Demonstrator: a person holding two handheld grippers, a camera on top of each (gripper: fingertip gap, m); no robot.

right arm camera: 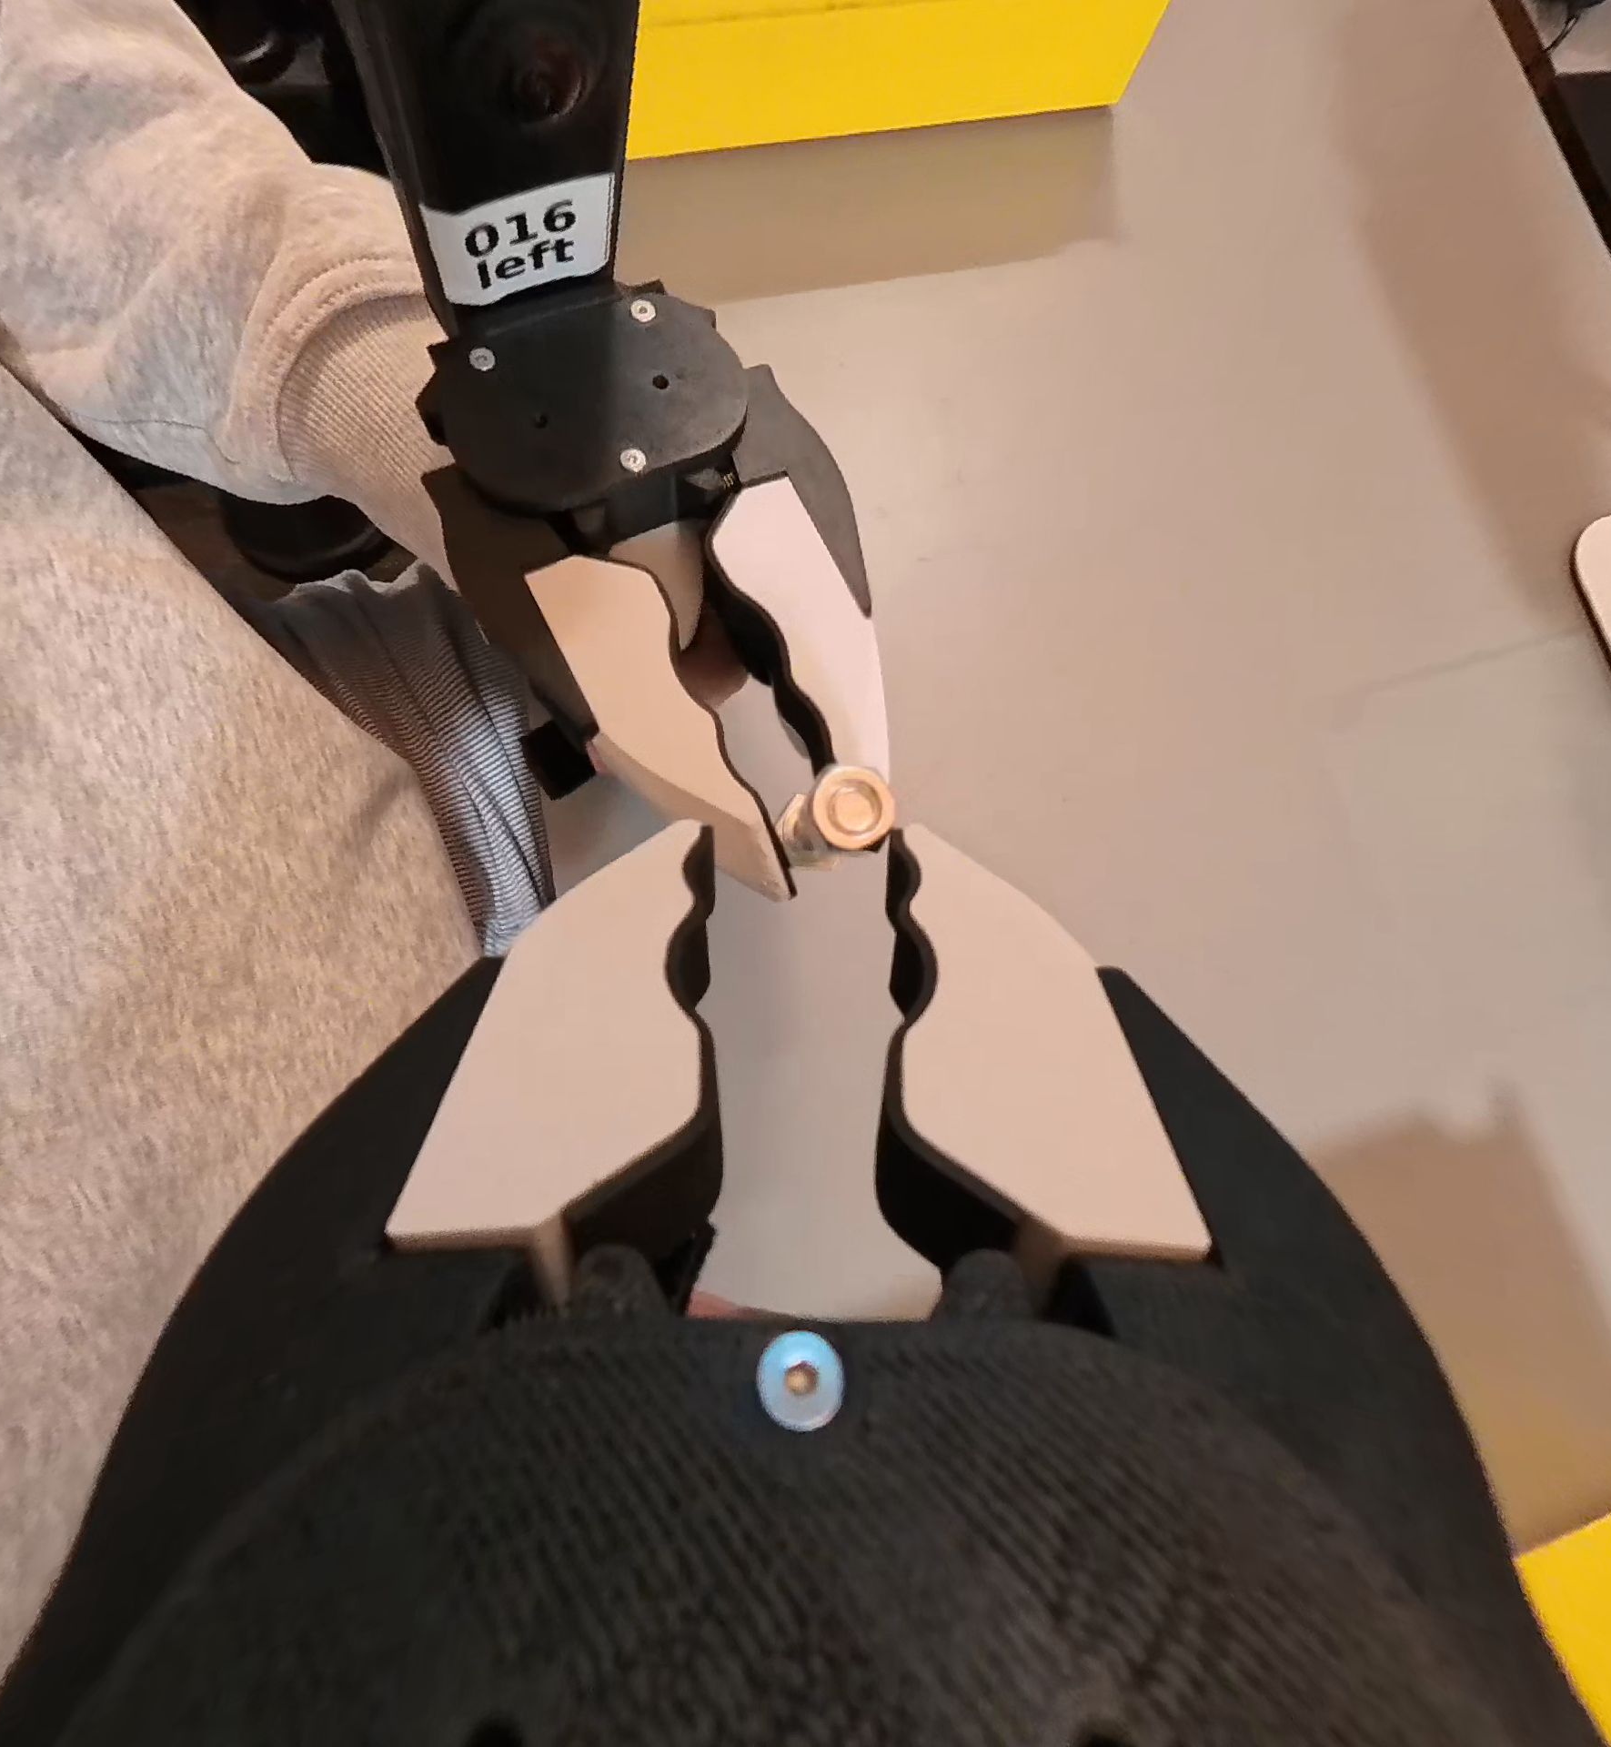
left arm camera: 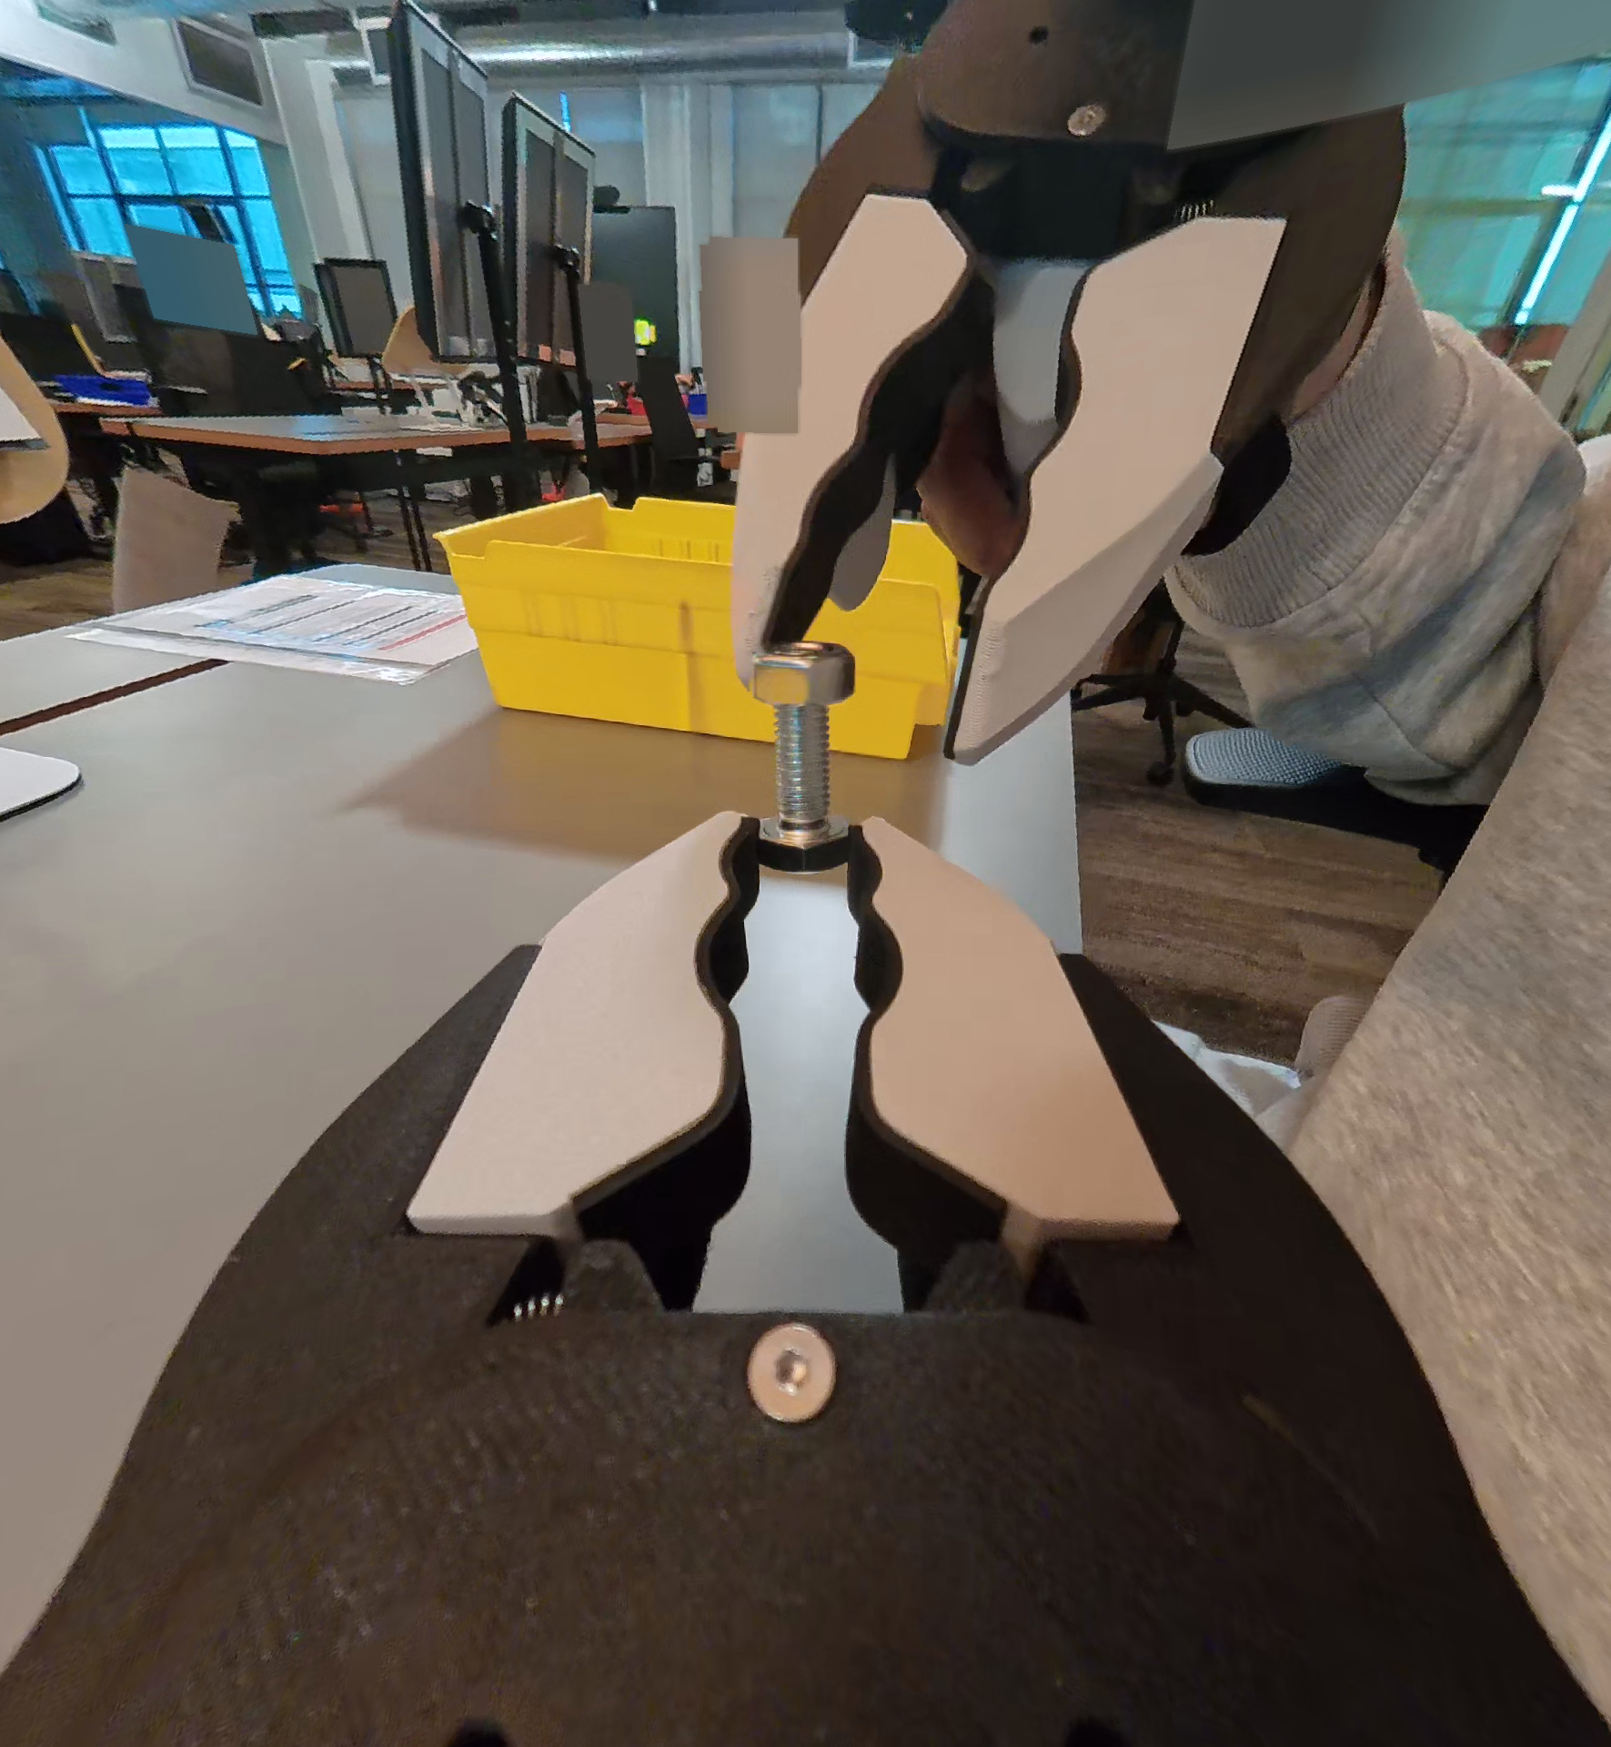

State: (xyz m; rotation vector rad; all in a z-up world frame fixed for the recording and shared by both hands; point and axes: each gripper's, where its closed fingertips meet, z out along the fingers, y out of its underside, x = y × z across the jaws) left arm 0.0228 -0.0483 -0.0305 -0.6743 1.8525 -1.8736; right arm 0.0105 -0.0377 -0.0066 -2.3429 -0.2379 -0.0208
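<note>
Left gripper [left arm camera: 799, 837] pinches the head end of an upright bolt [left arm camera: 803, 756] between its fingertips, above the grey table [left arm camera: 215, 898] near a yellow bin [left arm camera: 612, 605]. Over it the right gripper [right arm camera: 797, 851] stands spread wide, one fingertip [left arm camera: 756, 643] touching the nut [left arm camera: 803, 669] at the bolt's top, the other well apart. With so narrow a hold, a sideways push on the nut could probably tilt the bolt or slip it free.
</note>
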